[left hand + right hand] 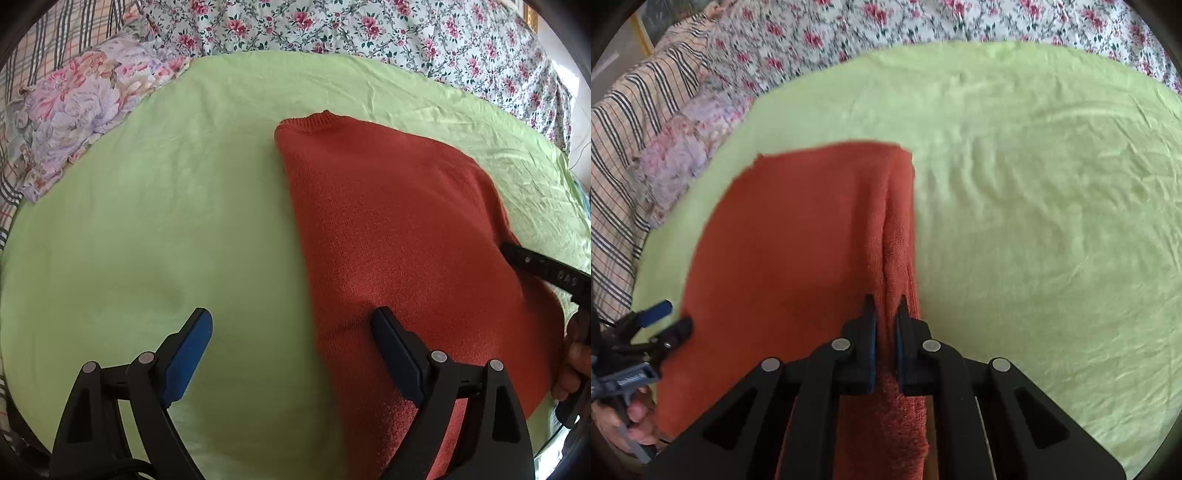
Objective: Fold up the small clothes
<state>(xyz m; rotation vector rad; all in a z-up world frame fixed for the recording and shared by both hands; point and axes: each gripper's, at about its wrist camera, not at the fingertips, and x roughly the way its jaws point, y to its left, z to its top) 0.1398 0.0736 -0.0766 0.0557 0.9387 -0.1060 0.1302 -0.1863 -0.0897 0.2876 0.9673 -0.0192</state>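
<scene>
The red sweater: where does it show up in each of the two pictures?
Left wrist view: the red sweater fills the right of centre.
Right wrist view: it lies left of centre, its right edge pinched in the right gripper.
Shared landmark: the green sheet beneath it.

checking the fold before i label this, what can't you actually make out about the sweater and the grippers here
- Orange sweater: its near end is cut off by the bottom edge in both wrist views, and the sleeves are hidden, presumably folded under.
- Right gripper: shut on the sweater's right edge fold; the layers pinched can't be counted.
- Left gripper: open over the sweater's left edge; whether its pads touch the knit can't be told.
- Floral pillow: blurred in the right wrist view.
</scene>
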